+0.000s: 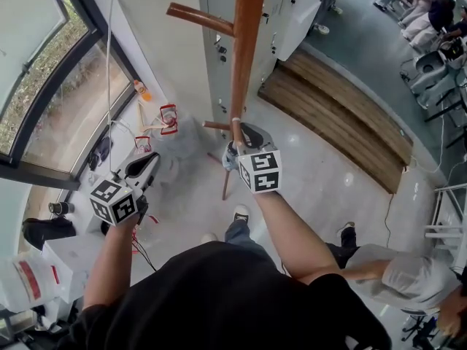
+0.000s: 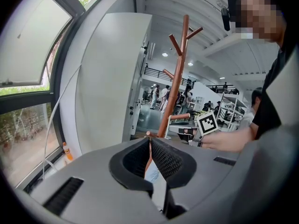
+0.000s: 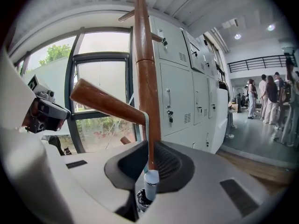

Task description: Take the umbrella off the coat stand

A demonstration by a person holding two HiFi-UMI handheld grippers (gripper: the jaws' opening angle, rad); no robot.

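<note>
The brown wooden coat stand (image 1: 246,42) rises in front of me, with pegs at several heights. A pale blue folded umbrella (image 1: 230,157) hangs close to the pole by its strap (image 3: 146,125), which loops over a low peg (image 3: 105,101). My right gripper (image 1: 244,138) sits against the pole just under that peg. It is shut on the umbrella's silvery-blue handle end (image 3: 150,182). My left gripper (image 1: 146,168) is held off to the left, apart from the stand (image 2: 176,83). Its pads (image 2: 163,155) are closed together with nothing between them.
White lockers (image 1: 292,13) stand behind the stand, and a wooden bench (image 1: 336,115) runs along to the right. A curved window (image 1: 44,86) with a sill holding an orange bottle (image 1: 142,90) is on the left. People (image 1: 430,9) are at the far right.
</note>
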